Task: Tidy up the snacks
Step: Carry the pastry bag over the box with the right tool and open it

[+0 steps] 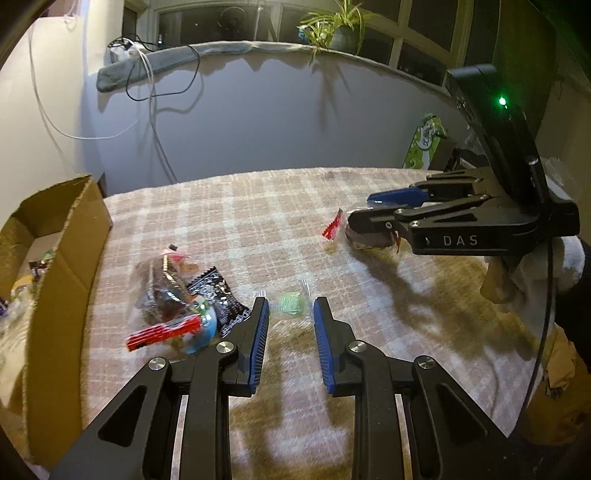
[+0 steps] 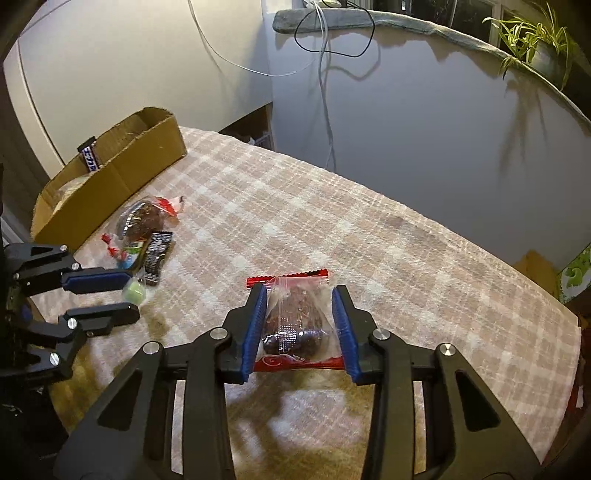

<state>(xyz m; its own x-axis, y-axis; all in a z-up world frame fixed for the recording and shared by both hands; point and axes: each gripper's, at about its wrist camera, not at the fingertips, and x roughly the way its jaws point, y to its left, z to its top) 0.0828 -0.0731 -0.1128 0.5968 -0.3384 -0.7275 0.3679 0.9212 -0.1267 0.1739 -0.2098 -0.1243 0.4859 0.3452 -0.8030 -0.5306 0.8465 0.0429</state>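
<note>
- The right gripper (image 2: 299, 314) has its two blue fingers spread, one on each side of a clear bag (image 2: 295, 321) with a brown snack inside. The bag lies on the cloth between the fingers. I cannot tell if the fingers touch it.
- The bag has a red strip at its far end and another red strip at its near end, close to the base of the fingers.
- The left gripper (image 1: 290, 314) is spread too, and holds nothing.
- A small green candy (image 1: 290, 303) lies just past its fingertips, in line with the gap between them.
- Just to the left of the left gripper sits a heap of snacks (image 1: 177, 306): a black packet, a red strip, a blue and green piece, and a clear bag of brown bits.
- Further left stands a cardboard box (image 1: 62, 295) with its top open. A few snacks lie inside.
- Everything sits on a checked cloth (image 2: 332, 221) in pink and white.
- Far behind the grippers are a grey wall, some hanging cords, and a plant (image 1: 340, 26) on the ledge.
- From the left gripper, a green box (image 1: 424, 144) stands past the cloth, far ahead on the right.
</note>
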